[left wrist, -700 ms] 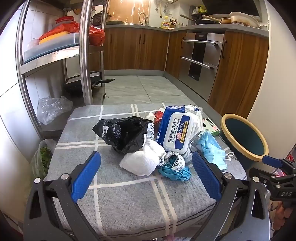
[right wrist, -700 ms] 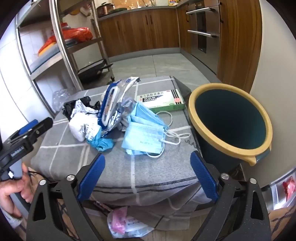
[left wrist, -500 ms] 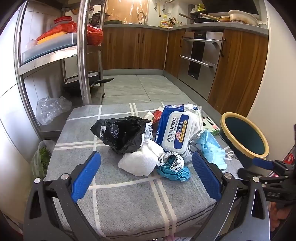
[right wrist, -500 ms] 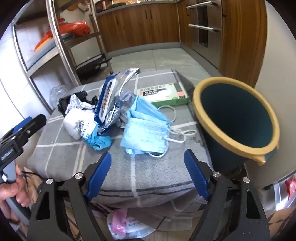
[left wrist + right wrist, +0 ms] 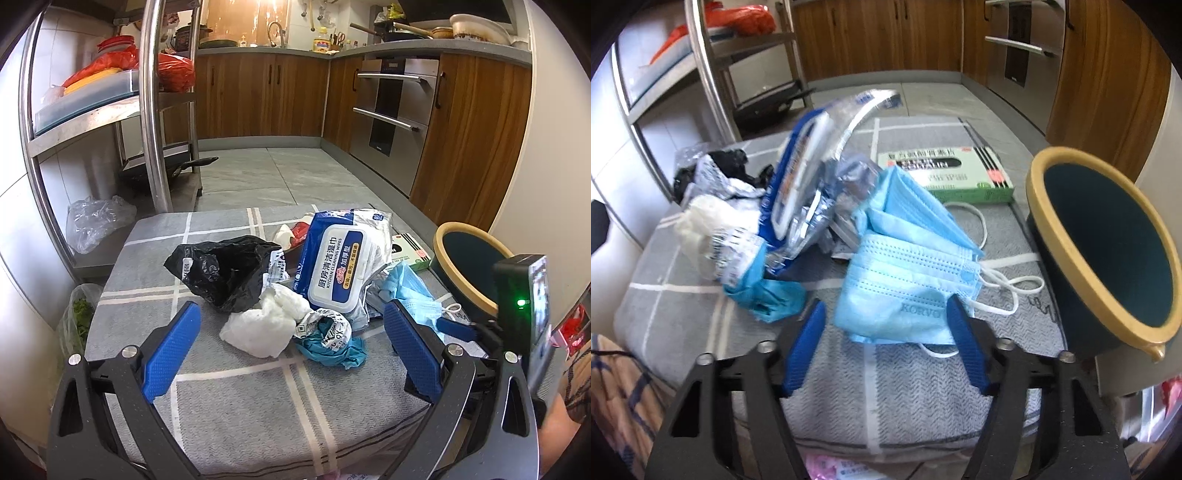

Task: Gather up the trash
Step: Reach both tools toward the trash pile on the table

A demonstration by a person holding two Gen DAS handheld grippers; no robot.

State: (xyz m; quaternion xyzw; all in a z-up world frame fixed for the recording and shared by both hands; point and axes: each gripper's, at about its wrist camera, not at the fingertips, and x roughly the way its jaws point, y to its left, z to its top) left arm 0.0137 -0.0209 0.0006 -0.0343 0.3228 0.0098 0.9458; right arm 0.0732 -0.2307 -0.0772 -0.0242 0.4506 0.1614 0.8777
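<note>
I read "KITCHEN CLEANING WIPES" on the wipes pack (image 5: 338,267) and "KORVO" on the blue masks (image 5: 905,277). My right claw (image 5: 884,325) has been closing — its fingers are on both sides of the masks' near edge, not yet squeezing. My left claw (image 5: 291,338) is wide apart, holding nothing, before the tissue (image 5: 262,325). The bin (image 5: 1108,251) sits just right.

"kitchen cleaning wipes" on wipes pack (image 5: 338,266)
</note>
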